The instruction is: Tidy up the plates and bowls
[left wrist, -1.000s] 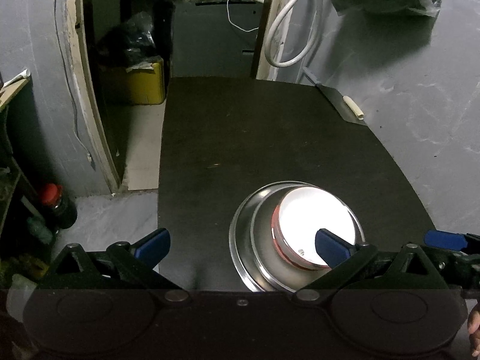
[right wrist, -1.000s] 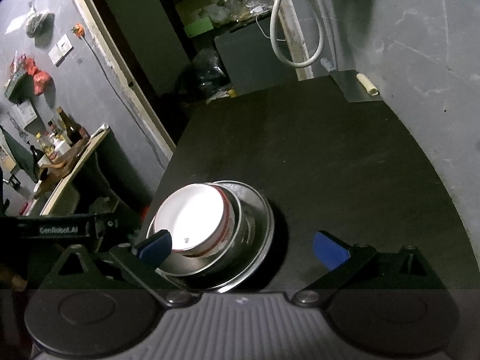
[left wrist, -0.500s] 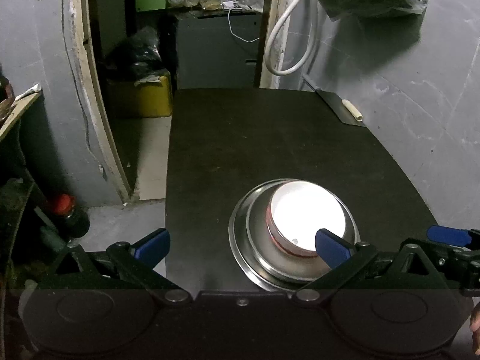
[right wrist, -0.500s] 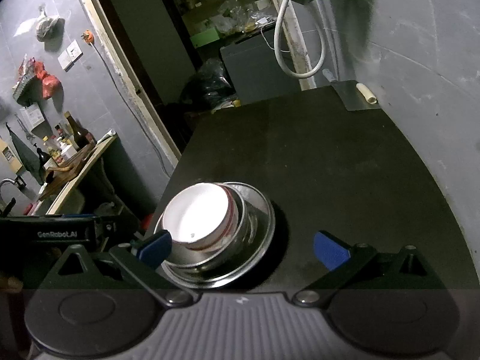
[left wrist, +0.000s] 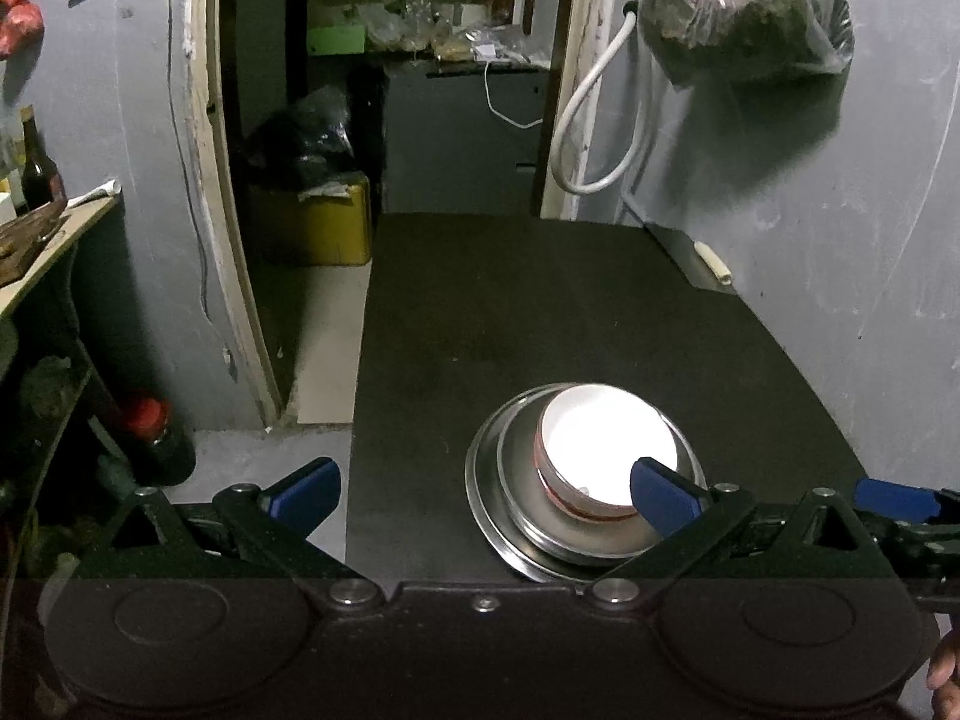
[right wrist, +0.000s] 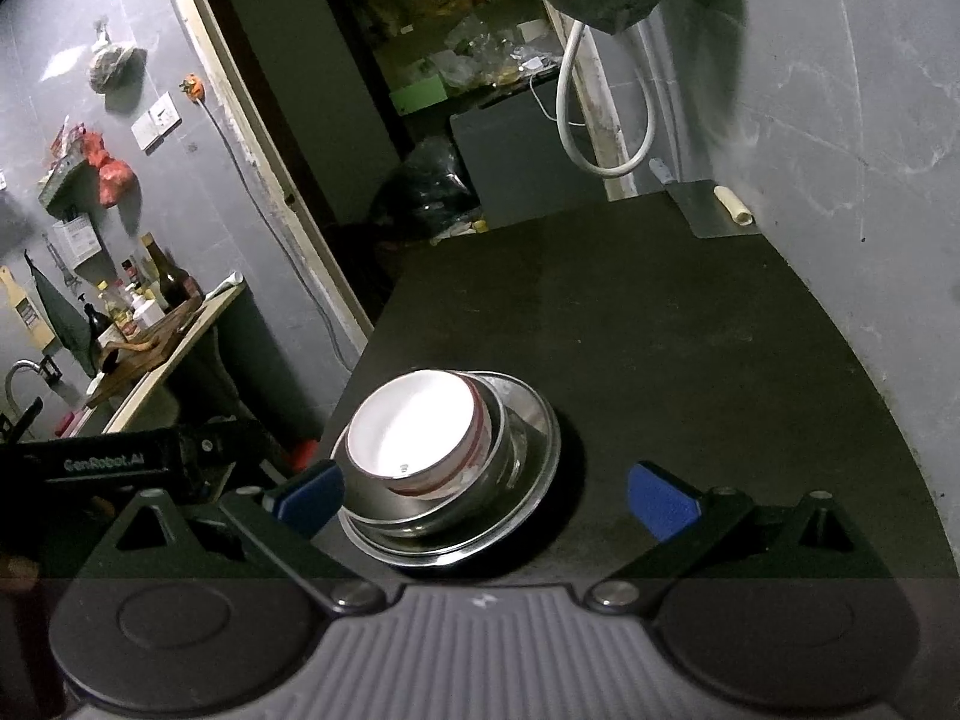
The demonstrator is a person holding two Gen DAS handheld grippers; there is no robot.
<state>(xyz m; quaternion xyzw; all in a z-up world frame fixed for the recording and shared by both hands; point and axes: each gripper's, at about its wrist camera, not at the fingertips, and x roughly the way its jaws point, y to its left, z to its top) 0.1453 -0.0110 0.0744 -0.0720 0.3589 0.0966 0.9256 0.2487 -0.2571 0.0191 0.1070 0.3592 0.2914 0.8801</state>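
Steel plate (right wrist: 528,498) on our worktop (right wrist: 690,360) carries nested bowls, seemingly two; both hand-held grippers (left wrist: 483,489) (right wrist: 486,495) gape wide, empty.

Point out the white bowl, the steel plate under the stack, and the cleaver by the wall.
white bowl (left wrist: 606,450), left wrist view, bright inside.
steel plate (right wrist: 534,456), right wrist view, right rim.
cleaver (right wrist: 705,210), right wrist view, flat blade.

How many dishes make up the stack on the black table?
3: a white bowl on top, nested in a steel bowl, which sits on a steel plate. More could be hidden between them.
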